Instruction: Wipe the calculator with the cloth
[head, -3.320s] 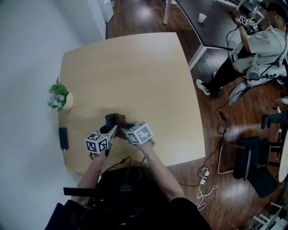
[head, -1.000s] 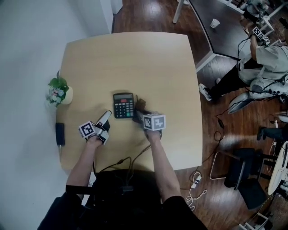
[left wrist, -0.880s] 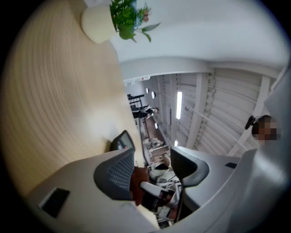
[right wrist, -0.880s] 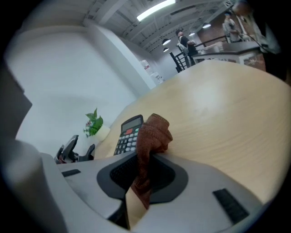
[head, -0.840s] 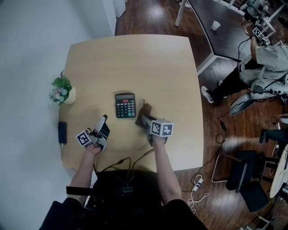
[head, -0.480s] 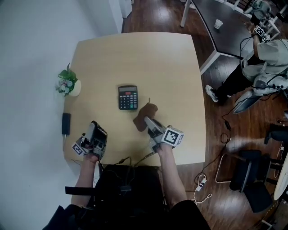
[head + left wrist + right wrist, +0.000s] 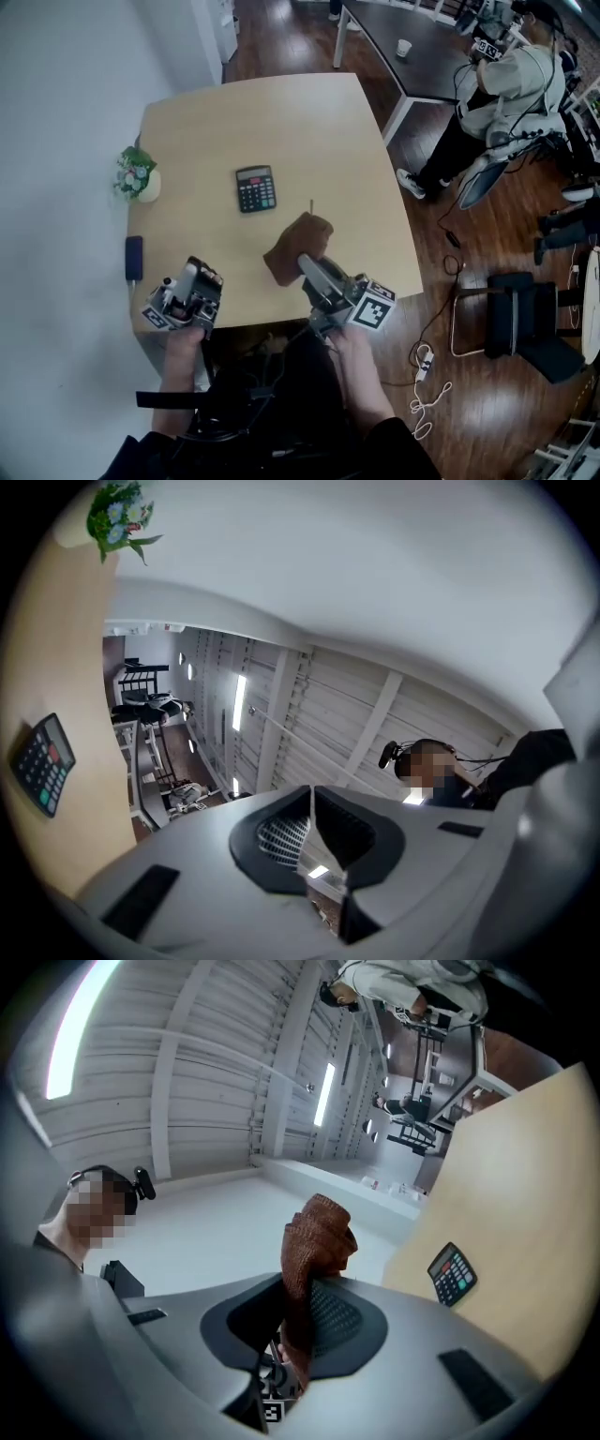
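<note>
Over on the near right of the worktop (image 7: 281,122), the right tongs (image 7: 309,267) are clenched on the brown cloth (image 7: 298,246), which bunches up past their tips. The left tongs (image 7: 190,272) sit at the near left edge. Their jaws have just been closing and are now pressed together with nothing between them.

The calculator (image 7: 255,188) lies flat around the middle of the worktop, well apart from the cloth and from both tongs.

Other stuff around: a small potted plant (image 7: 136,175) at the left edge, and a flat dark thing (image 7: 134,258) just nearer along that edge (can't tell what it is). Past the far right corner there's a dark table with a paper cup (image 7: 403,47), a seated person (image 7: 506,84), and a dark chair (image 7: 525,319) on the wood floor. Only the head view shows all that.

The right gripper view gives the grip itself, with the cloth (image 7: 317,1237) pinched in the right tongs (image 7: 302,1288) and standing up in the middle of the picture. The calculator (image 7: 452,1274) is off to its right on the worktop (image 7: 525,1194). The left gripper view shows the left tongs (image 7: 312,803) meeting, with the calculator (image 7: 42,764) and the plant (image 7: 117,517) along its left side.
</note>
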Demonstrator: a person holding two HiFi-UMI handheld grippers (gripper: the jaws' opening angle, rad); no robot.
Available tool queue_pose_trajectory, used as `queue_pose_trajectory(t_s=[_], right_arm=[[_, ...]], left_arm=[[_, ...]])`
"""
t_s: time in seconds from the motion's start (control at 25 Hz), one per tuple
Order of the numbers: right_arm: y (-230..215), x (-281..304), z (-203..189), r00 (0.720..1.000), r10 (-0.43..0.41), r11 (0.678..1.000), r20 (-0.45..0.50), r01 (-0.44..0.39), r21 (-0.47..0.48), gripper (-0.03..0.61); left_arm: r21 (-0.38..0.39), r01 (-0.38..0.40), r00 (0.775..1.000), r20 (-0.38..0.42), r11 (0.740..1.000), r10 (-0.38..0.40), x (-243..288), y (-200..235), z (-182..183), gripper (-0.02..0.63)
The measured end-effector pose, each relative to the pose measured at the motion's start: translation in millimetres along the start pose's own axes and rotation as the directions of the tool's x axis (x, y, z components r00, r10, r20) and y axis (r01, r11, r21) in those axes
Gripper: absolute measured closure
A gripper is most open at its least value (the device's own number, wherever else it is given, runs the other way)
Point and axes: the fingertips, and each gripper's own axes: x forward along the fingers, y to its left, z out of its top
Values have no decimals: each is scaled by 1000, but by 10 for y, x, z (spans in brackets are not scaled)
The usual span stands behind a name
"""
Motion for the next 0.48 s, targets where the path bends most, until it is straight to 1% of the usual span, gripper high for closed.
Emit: queue_pose_trajectory(t_s=[0.2,0.28,0.36,0.48], right_arm=[[701,-392,-483,999,-23,999,49,24,-25,517],[898,-528,-658,998,-32,999,54,33,-28,517],[1089,-604,-775,998,-22,999,54,24,-35,517],[1306,-620,-823,999,6,997,52,-2,-73,517]], left_arm=[[-43,51,999,10,998,-51,-336,-590,-178,591],[-67,50,999,-1,996,-51,-427,-761,-298,591],[-79,12,999,-34,997,-15,-515,-861,-415,591],[-55,-59,996,-73,997,55,-588,-949,-465,595]])
